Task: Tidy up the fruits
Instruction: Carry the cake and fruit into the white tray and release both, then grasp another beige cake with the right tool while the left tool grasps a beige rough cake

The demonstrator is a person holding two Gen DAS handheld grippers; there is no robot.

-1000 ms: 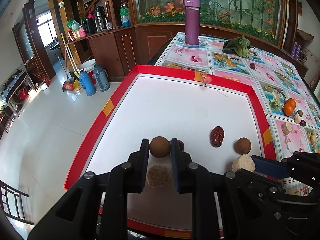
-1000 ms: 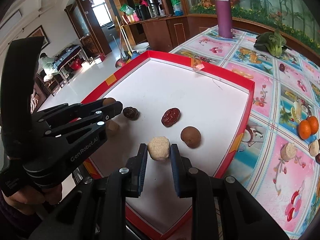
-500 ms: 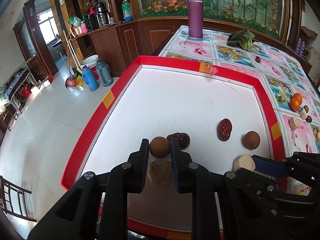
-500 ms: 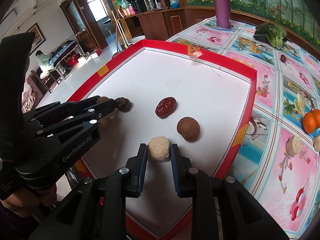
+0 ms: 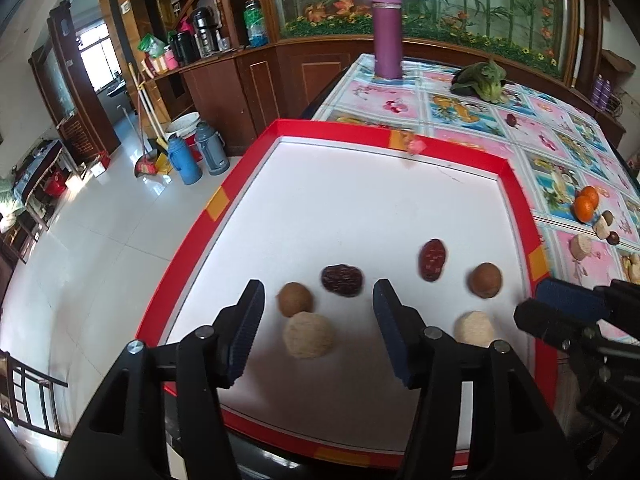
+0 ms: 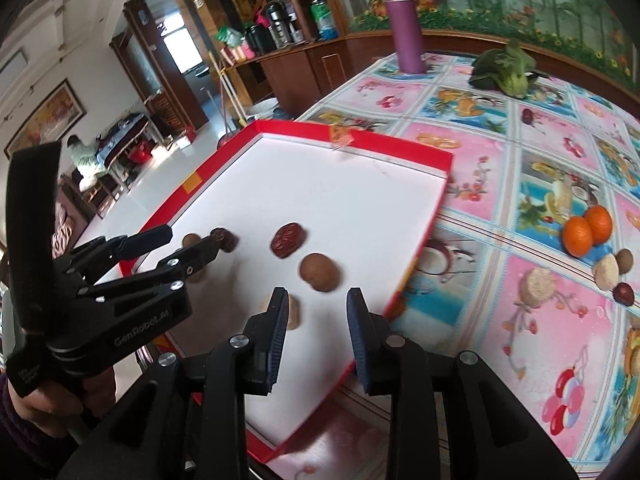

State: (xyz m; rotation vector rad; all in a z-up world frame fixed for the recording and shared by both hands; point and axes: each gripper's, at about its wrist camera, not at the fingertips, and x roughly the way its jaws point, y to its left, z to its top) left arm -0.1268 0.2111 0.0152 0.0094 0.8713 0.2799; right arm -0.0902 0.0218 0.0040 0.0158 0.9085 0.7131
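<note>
In the lower middle of the left wrist view, the red-rimmed white tray [image 5: 516, 184] holds six pieces: two round brown fruits [image 5: 295, 299] [image 5: 485, 279], two wrinkled dark red dates [image 5: 342, 279] [image 5: 432, 259] and two pale beige crumbly balls [image 5: 309, 335] [image 5: 474, 328]. At the right edge, on the floral-patterned worktop [image 5: 460, 108], sit two oranges [image 5: 583, 208]. One tall purple flask [image 5: 386, 30] and one green leafy vegetable [image 5: 482, 80] stand at the top.

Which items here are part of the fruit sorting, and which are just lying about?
Job: red-rimmed tray, two brown round fruits, two red dates, two pale round pieces, oranges.

Bystanders: purple flask, leafy greens, floor thermoses.
</note>
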